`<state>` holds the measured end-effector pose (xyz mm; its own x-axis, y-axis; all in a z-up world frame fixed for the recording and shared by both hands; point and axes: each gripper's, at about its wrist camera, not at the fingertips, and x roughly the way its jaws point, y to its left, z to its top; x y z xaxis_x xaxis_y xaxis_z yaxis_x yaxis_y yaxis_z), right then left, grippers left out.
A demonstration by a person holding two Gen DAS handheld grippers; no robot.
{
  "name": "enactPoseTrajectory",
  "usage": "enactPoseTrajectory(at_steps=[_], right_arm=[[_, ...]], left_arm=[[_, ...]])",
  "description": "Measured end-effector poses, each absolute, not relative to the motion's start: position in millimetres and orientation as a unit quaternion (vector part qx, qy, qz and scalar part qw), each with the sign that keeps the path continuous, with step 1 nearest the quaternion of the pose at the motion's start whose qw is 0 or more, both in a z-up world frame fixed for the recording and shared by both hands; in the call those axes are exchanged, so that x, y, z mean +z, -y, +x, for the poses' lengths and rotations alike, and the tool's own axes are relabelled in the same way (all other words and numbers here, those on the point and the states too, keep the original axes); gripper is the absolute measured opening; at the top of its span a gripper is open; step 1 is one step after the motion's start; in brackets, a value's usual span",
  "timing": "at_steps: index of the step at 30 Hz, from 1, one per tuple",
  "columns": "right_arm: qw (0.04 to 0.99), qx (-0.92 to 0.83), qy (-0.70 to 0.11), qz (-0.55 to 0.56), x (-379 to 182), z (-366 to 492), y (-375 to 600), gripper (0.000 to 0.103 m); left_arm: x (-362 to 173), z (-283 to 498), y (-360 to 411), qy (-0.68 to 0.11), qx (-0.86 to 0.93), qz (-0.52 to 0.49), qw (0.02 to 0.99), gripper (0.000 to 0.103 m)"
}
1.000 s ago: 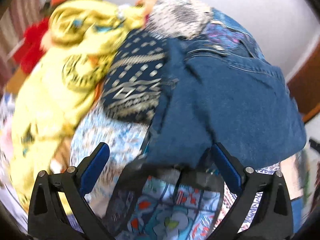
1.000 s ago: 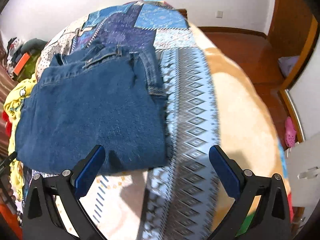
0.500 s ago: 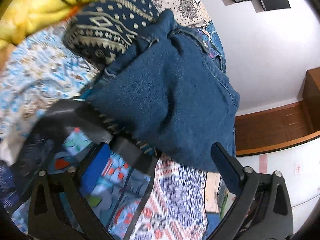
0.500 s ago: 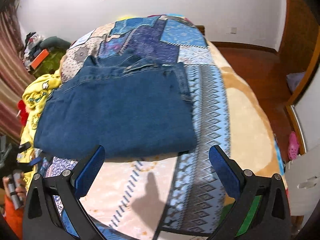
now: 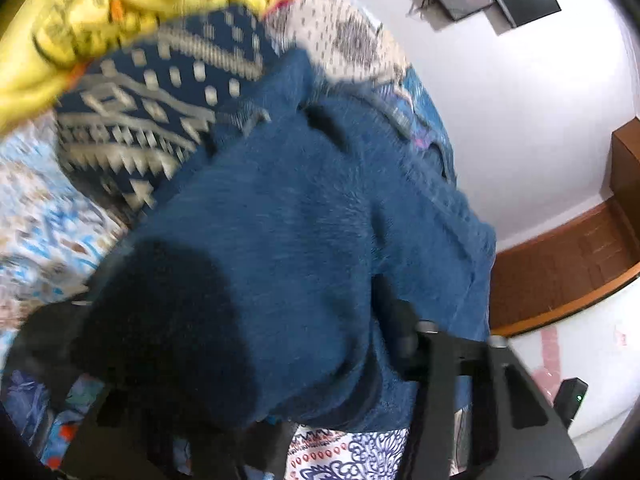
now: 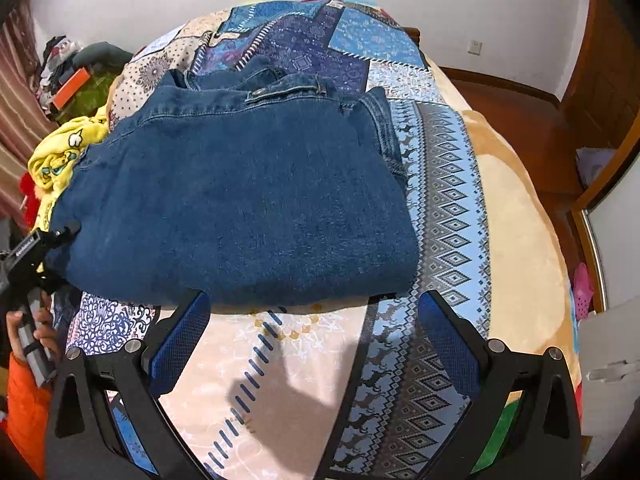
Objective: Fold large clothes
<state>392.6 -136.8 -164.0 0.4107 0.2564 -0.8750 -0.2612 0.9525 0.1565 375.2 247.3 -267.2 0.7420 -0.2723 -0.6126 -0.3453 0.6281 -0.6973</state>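
A pair of dark blue jeans (image 6: 244, 200) lies folded into a flat rectangle on the patchwork bedspread (image 6: 444, 216), waistband at the far side. My right gripper (image 6: 312, 344) is open and empty, just short of the jeans' near edge. My left gripper (image 6: 28, 256) shows in the right wrist view at the jeans' left corner. In the left wrist view the jeans (image 5: 304, 240) fill the frame and lie between and over the wide-apart fingers (image 5: 404, 336), hiding the tips; the left gripper (image 5: 256, 364) is open around that corner.
A yellow garment (image 5: 100, 12) and a navy patterned cloth (image 5: 160, 92) are heaped left of the jeans. More clutter (image 6: 68, 72) lies at the bed's far left. The wooden floor (image 6: 516, 120) and a door frame (image 6: 600, 184) are to the right.
The left gripper has pushed in onto the jeans' left corner, so denim now covers its fingers. The right gripper has drawn back slightly and the jeans lie flatter.
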Motion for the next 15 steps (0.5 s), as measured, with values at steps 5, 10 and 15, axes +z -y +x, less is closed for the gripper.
enactPoseTrajectory(at_steps=[5,10,15], right_arm=[[0.844,0.175,-0.506,-0.012,-148,389,114,0.103],[0.848,0.211,-0.487,-0.021,-131,390,68,0.103],[0.832,0.259,-0.489,-0.024,-144,396,4,0.103]], left_arm=[[-223,369,-249,-0.316,0.029,-0.413,0.854,0.028],[-152,356,-241,-0.252,0.013,-0.354,0.900,0.028],[-105,335,-232,-0.225,0.015,-0.275,0.935,0.028]])
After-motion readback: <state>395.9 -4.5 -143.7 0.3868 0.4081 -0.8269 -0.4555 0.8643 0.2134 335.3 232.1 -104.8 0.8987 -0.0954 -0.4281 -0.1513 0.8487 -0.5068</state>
